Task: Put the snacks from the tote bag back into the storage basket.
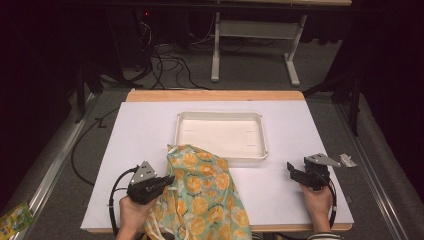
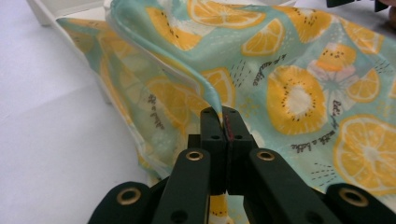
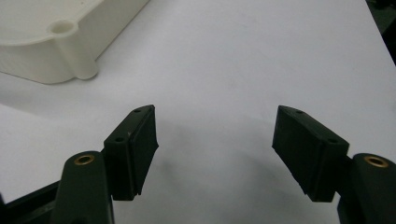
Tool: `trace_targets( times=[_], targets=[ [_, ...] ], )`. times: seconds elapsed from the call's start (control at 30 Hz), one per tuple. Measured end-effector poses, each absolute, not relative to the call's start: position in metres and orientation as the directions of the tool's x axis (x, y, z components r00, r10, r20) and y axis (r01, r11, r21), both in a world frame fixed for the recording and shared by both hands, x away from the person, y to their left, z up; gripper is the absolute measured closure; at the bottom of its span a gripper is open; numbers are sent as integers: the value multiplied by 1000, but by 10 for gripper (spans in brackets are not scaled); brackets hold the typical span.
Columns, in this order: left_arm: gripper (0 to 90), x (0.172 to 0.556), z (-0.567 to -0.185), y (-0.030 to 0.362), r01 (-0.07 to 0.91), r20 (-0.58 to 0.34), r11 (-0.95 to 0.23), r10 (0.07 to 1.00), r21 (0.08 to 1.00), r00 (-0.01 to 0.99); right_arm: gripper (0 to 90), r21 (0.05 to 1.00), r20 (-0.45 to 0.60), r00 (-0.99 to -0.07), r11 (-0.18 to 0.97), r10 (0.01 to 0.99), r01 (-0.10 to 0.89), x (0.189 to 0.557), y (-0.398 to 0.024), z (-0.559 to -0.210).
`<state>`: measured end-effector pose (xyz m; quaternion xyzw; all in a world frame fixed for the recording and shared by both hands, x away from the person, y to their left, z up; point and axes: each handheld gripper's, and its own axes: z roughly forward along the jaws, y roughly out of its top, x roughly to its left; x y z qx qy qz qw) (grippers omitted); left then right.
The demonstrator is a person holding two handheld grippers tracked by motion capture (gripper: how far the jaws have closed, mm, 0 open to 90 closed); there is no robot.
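Teal, printed all over with orange slices: found the cloth heaped at lower centre of the high view, spilling over the near edge of the table at the bottom and lapping against the near wall of the tray at its upper end. Looked rumpled rather than spread, so probably meant to be lifted by an edge and either carried up into that tray or shaken flat.

Saw the left gripper at the cloth's left flank, lower left of the frame, pointing right into it. In the left gripper view, made out the jaws pressed together at frame centre with a raised fold of the cloth's border pinched between the pads. Beyond that, saw cloth fanning away to the upper right and a tray corner peeking in at upper left. Judged the pinch to sit at the border so that a pull would draw the cloth up without bunching. Placed the cloth, then, directly ahead of that gripper and in its grasp.

Noted the right gripper well apart at lower right of the high view, over bare table, jaws wide and holding nothing. Likely parked clear of the cloth, ready to take a second edge.
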<state>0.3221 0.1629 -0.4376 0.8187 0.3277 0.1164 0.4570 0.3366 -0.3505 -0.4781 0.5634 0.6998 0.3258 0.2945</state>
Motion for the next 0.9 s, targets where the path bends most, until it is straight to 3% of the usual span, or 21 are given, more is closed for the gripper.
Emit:
trace_targets(
  times=[0.17, 0.33, 0.8, 0.9],
  targets=[
    [896, 323, -432, 158, 413, -109, -365, 626, 834, 772, 317, 787, -52, -196, 161, 979, 595, 337, -350, -478],
    [896, 325, -427, 153, 394, -110, -354, 610, 848, 785, 387, 783, -73, -200, 180, 977, 595, 337, -347, -479],
    [896, 329, -416, 137, 364, -108, -354, 573, 862, 812, 305, 764, -29, -220, 164, 975, 624, 338, -350, -479],
    [896, 330, -414, 134, 357, -103, -353, 570, 865, 815, 336, 751, -10, -247, 170, 969, 638, 340, -351, -479]
  ],
)
